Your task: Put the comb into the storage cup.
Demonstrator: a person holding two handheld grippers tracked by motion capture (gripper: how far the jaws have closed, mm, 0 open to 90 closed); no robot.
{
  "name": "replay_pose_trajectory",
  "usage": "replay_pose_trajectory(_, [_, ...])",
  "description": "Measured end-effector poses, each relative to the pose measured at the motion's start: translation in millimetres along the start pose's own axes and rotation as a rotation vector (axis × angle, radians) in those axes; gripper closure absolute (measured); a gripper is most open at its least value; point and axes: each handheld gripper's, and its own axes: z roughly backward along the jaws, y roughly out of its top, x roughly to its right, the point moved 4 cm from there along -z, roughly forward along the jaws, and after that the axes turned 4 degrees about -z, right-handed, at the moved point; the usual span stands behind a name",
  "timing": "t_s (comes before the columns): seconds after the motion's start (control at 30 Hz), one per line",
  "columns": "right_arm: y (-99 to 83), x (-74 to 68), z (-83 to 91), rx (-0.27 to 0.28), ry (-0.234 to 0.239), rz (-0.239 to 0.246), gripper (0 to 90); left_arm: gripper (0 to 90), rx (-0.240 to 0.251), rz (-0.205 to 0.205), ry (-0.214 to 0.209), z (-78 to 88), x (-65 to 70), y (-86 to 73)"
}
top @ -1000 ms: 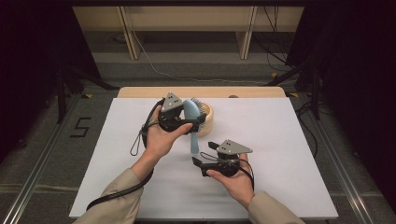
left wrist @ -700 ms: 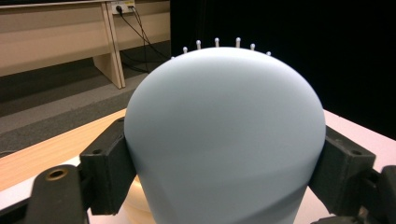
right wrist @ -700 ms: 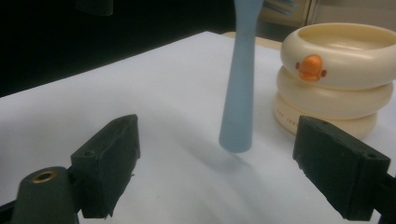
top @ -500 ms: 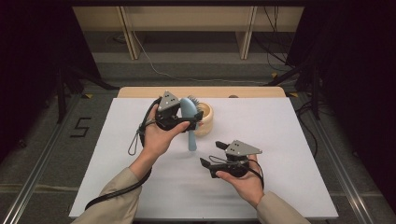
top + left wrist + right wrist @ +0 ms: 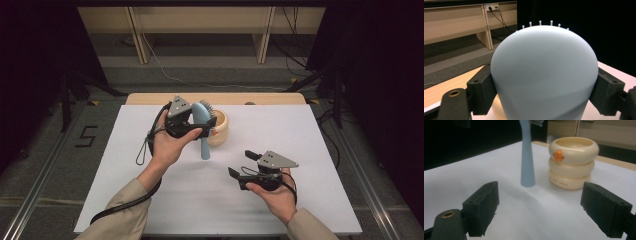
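On white table (image 5: 150, 200), one hairbrush (image 5: 202, 131) pinched by left gripper (image 5: 197, 122), one cream holder (image 5: 222, 127), right gripper (image 5: 241, 163) spread empty.

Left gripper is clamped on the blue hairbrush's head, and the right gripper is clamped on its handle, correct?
Not quite. The right gripper is open and holds nothing, apart from the handle, as the right gripper view shows. The left gripper does clamp the blue hairbrush by its head.

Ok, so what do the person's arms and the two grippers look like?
Both sleeves are beige. The left gripper and the right gripper are black, with two blocky black jaws and a grey three-cornered plate on top. A black cable trails from the left gripper along the sleeve.
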Motion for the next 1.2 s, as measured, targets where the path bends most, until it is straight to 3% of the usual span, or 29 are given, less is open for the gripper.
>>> replay_pose_trajectory(0.67, [-5.6, 25.4, 34.0, 0.024, -0.065, -0.029, 15.9, 19.2, 0.009, -0.002, 0.001, 4.2, -3.0, 7.0])
replay_pose_trajectory(1.2, [-8.9, 36.9, 47.3, 0.023, -0.112, -0.024, 15.5, 19.3, 0.007, 0.005, 0.01, 4.0, -7.4, 8.2])
